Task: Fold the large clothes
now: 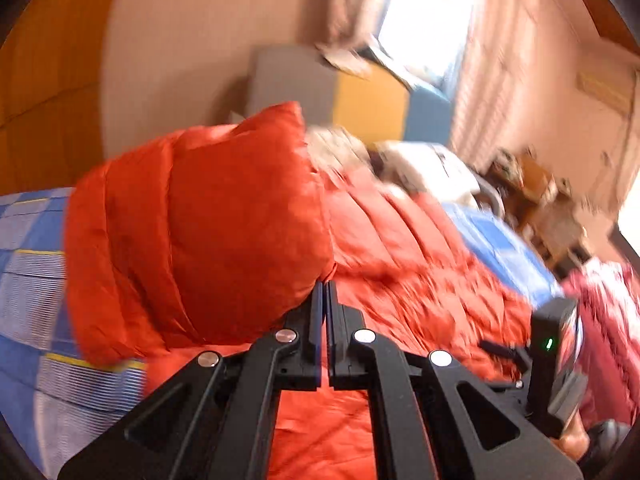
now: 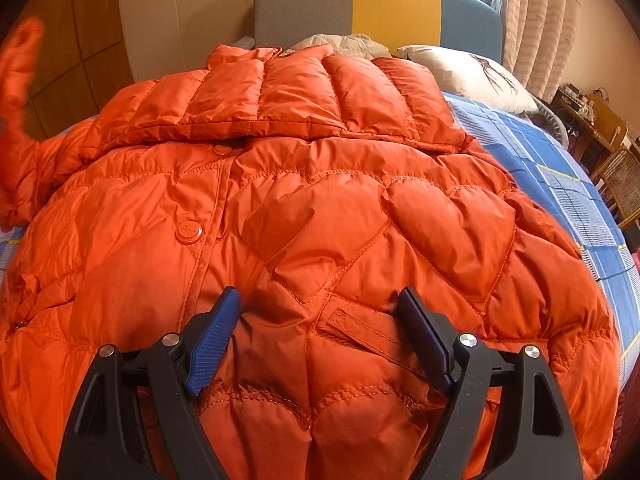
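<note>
Sleeve (image 1: 192, 232) of an orange puffer jacket (image 2: 320, 216), spread on the blue checked bed (image 2: 560, 184), is pinched in the closed left gripper (image 1: 325, 286); the right gripper (image 2: 320, 304) is held open above the hem. Light, soft, slippery fabric is best taken at seams.

A: What stands behind the bed (image 2: 560, 168) with the blue checked sheet?

B: A headboard (image 2: 360, 8) in grey, yellow and blue panels, against a pale wall (image 2: 180, 12).

A: And beside the headboard?

B: Wood panelling (image 2: 80, 52) on its left; on its right, pale curtains (image 2: 532, 20) by a bright window (image 1: 424, 20), then cluttered wooden furniture (image 2: 592, 120).
</note>
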